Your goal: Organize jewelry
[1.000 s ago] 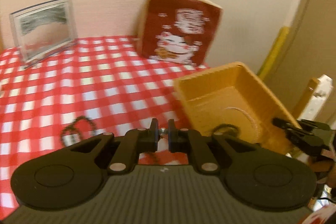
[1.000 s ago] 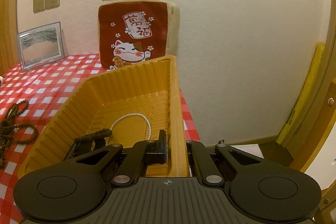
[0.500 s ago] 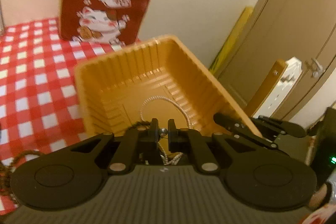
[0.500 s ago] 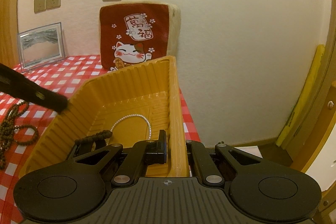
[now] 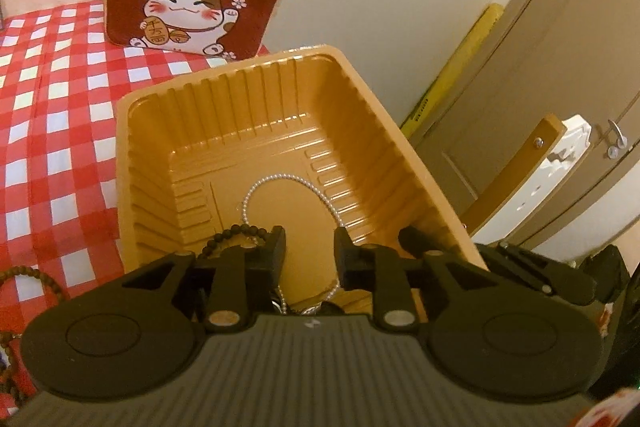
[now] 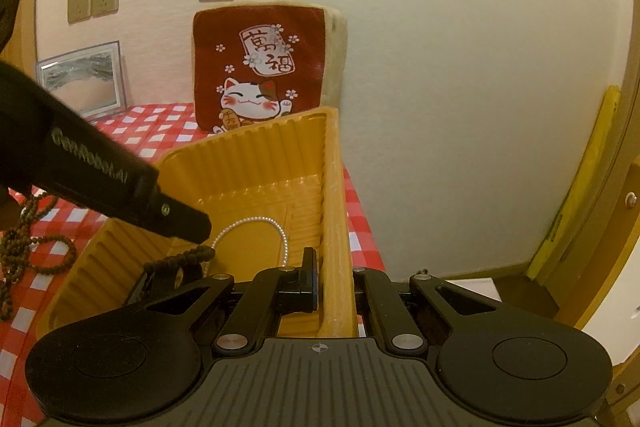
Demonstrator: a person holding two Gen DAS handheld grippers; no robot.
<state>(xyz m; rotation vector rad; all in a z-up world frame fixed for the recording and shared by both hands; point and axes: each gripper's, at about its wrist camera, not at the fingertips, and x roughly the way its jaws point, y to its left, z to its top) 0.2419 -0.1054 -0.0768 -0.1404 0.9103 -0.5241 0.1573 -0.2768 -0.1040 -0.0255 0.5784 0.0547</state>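
Hovering over the yellow tray (image 5: 152, 115), the left gripper (image 5: 309, 251) had its jaws just opening, with nothing pressed between them. At 12 o'clock from it lay the pearl necklace (image 5: 256, 187), at 10 o'clock a dark bead bracelet (image 5: 224, 239). The right gripper (image 6: 336, 279) was clamped on the tray's right wall

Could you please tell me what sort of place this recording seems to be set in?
Most likely a room in a home. A table with a red-and-white checked tablecloth stands against a plain wall with wall sockets; a lucky-cat cushion and a framed picture lean there, and cupboard doors stand beside.
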